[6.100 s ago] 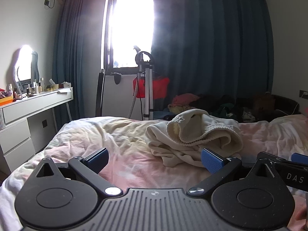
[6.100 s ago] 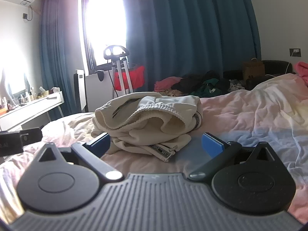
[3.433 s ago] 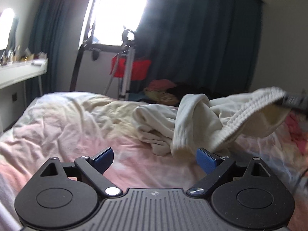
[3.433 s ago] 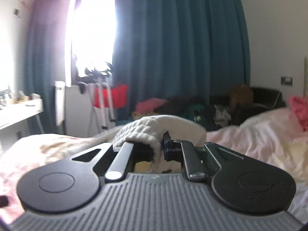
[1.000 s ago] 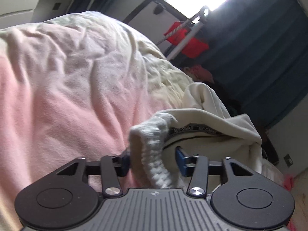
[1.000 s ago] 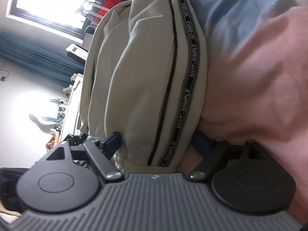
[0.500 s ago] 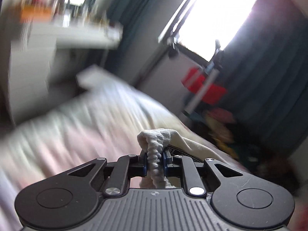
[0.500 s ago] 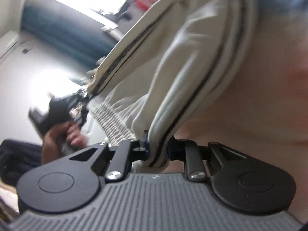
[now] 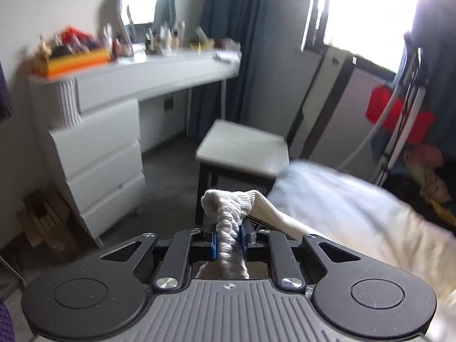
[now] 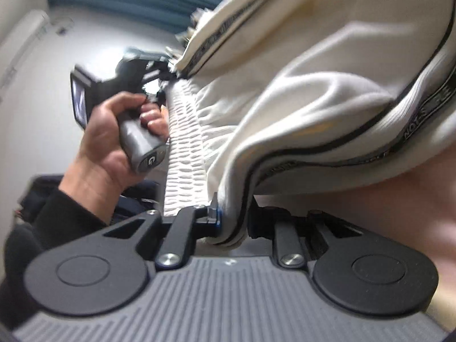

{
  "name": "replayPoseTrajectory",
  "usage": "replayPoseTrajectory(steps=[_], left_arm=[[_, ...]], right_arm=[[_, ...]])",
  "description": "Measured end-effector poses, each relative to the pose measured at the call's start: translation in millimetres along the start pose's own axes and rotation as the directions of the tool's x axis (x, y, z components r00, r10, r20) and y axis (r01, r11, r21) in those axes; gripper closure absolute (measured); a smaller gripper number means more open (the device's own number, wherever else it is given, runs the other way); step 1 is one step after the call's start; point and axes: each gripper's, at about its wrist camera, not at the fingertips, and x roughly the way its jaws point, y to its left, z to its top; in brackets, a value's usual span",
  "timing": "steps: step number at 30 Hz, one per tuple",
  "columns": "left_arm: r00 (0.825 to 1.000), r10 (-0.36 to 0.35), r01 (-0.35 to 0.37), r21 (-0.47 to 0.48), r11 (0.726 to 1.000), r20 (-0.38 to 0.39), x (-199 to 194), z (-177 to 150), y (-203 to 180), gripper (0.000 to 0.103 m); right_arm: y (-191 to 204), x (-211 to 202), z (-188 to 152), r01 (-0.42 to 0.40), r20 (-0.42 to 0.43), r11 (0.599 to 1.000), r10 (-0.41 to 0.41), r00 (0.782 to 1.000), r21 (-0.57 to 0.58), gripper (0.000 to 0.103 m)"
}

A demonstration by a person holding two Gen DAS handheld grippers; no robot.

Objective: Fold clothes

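Cream ribbed knit was clamped between the blue pads of the left tongs (image 9: 228, 240), which were closed tight on one end of the waistband (image 9: 228, 213) of a pair of cream trousers (image 10: 313, 108). The right tongs (image 10: 232, 225) were likewise closed, on a bunched edge of the same trousers where a black printed side stripe (image 10: 421, 105) ran down into the grip. In the right wrist view the ribbed waistband was seen drawn out in a straight band from the right tongs up to the left tongs, which were gripped by the person's left hand (image 10: 114, 142). The long axis of the waistband therefore lay along the line between the two tongs, and each tongs was at one end of it, so neither was nearer than the other.

The rest of the trousers hung and trailed away from that band toward the bed (image 9: 356, 208); a pink stretch of bedding was visible just beyond the right tongs, but whether the legs rested on it or hung free could not be told from the blurred frames. Past the bed's near corner, off to the left, a white stool (image 9: 242, 151), a white tabletop (image 9: 159, 74) with drawers under it and a bright window (image 9: 370, 14) were seen.

By judgement, the garment was being held up and spread by its waistband before being laid flat on the bed, with folding proper not yet begun.
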Motion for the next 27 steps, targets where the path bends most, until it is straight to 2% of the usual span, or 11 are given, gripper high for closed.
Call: replayPoseTrajectory(steps=[4,6,7,8,9,10,12,15,19,23,27], left_arm=[[0.999,-0.027,0.027,-0.020,0.999,-0.045,38.9,-29.2,16.2,0.080],[0.998,-0.033,0.030,-0.055,0.998,-0.047,34.2,-27.4,24.9,0.063],[0.998,-0.040,0.037,-0.068,0.997,-0.046,26.0,-27.1,27.5,0.045],[0.998,-0.049,0.045,-0.078,0.996,-0.044,17.3,-26.8,29.9,0.035],[0.998,-0.059,0.056,-0.075,0.996,-0.033,5.0,-27.8,28.8,0.032],[0.997,-0.069,0.067,-0.069,0.995,-0.021,-8.2,-29.0,26.8,0.028],[0.996,-0.090,0.090,-0.058,0.994,0.003,-34.6,-31.6,22.8,0.023],[0.987,-0.156,0.157,-0.029,0.987,0.026,-82.8,-45.4,7.9,0.020],[0.965,-0.258,0.256,0.048,0.965,0.051,-148.0,-84.5,-22.8,0.016],[0.923,-0.383,0.378,0.115,0.919,0.025,-186.4,-138.1,-56.4,0.013],[0.892,-0.452,0.451,0.085,0.888,-0.017,-197.5,-177.5,-95.8,0.015]], right_arm=[[-9.2,8.7,6.1,0.004,-0.052,1.000,-0.004,0.999,0.017,0.082],[7.3,19.0,23.0,0.020,-0.070,1.000,-0.019,0.997,0.005,0.080],[14.0,16.6,24.0,0.035,-0.075,0.999,-0.036,0.997,-0.018,0.077],[21.5,13.7,24.8,0.052,-0.077,0.998,-0.055,0.995,-0.045,0.074],[29.1,10.7,25.7,0.068,-0.079,0.995,-0.074,0.994,-0.073,0.064],[37.1,6.3,25.1,0.078,-0.080,0.993,-0.086,0.993,-0.093,0.044],[52.6,-8.4,24.3,0.087,-0.058,0.988,-0.095,0.994,-0.129,0.015],[69.6,-40.6,18.7,0.087,-0.032,0.974,-0.095,0.995,-0.210,0.017],[78.5,-119.1,7.6,0.151,0.081,0.933,-0.132,0.988,-0.326,0.017],[55.8,-216.0,-9.1,0.262,0.203,0.842,-0.185,0.962,-0.472,0.017],[38.6,-281.5,-16.1,0.374,0.304,0.746,-0.238,0.922,-0.551,0.017]])
